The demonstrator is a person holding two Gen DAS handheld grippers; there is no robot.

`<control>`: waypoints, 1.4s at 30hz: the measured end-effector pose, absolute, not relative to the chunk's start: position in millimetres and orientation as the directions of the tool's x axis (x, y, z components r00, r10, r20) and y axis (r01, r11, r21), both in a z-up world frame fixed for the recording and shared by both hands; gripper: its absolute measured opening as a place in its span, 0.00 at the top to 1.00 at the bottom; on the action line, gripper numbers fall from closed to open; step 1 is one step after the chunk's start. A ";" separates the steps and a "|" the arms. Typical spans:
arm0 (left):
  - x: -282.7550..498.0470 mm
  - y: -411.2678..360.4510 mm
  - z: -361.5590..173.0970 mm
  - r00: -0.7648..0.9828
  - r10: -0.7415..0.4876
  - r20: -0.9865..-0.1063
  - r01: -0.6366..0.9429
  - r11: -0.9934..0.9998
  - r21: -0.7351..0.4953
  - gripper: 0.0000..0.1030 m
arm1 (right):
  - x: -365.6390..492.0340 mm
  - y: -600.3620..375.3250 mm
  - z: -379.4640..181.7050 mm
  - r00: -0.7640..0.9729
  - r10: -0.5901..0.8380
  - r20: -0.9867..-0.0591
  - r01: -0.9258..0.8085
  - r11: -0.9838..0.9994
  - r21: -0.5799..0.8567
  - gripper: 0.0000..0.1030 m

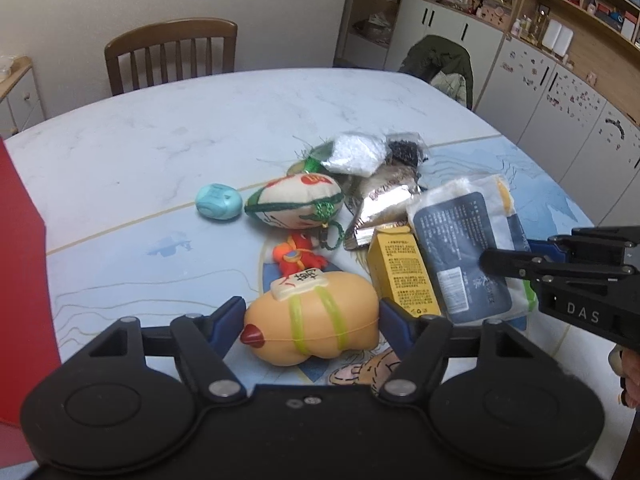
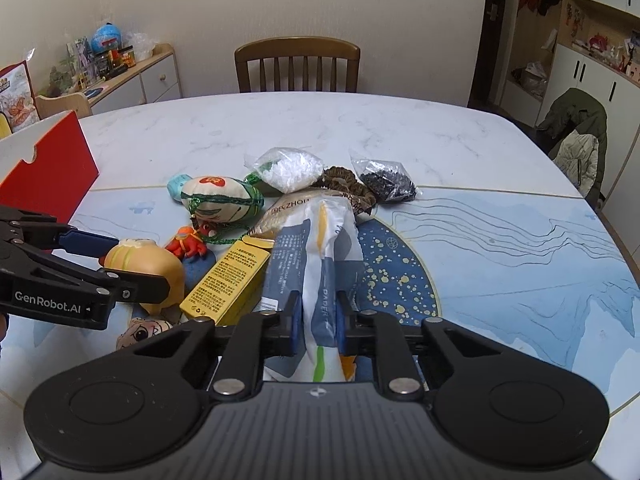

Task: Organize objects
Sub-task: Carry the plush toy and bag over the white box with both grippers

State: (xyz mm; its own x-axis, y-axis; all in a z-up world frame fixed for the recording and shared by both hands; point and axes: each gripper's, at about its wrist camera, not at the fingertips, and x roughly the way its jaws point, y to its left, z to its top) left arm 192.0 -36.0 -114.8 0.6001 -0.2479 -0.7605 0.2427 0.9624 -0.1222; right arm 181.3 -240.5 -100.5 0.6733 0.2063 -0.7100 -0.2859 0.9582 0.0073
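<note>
Layout of items relative to the carton (image 2: 225, 280)

The carton lies on the table (image 2: 500, 248), with the tissue pack (image 2: 316, 264) touching its right side and the squeeze toy (image 2: 154, 264) just left. Behind it lie the crab figure (image 2: 187, 242), the stuffed pouch (image 2: 218, 200) and the foil packet (image 2: 286, 210); two bags (image 2: 290, 170) lie farther back. The box (image 2: 52, 164) stands well left.

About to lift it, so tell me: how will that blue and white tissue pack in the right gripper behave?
The tissue pack will probably sag; its soft wrapper already creases where the right gripper pinches it. It looks light for its size. The glossy film may slip.
</note>
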 end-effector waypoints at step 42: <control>109.6 141.0 40.9 0.788 0.164 -0.593 -0.173 0.984 0.042 0.31 | 143.3 -175.5 43.5 0.675 0.506 -0.536 -0.566 0.822 0.063 0.85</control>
State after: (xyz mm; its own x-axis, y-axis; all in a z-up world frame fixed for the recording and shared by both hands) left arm 109.6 141.0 40.9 0.7880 0.1640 -0.5935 -0.1734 0.9840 0.0417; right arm 143.3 -175.5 43.5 0.6753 0.5064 -0.5362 -0.5664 0.8217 0.0629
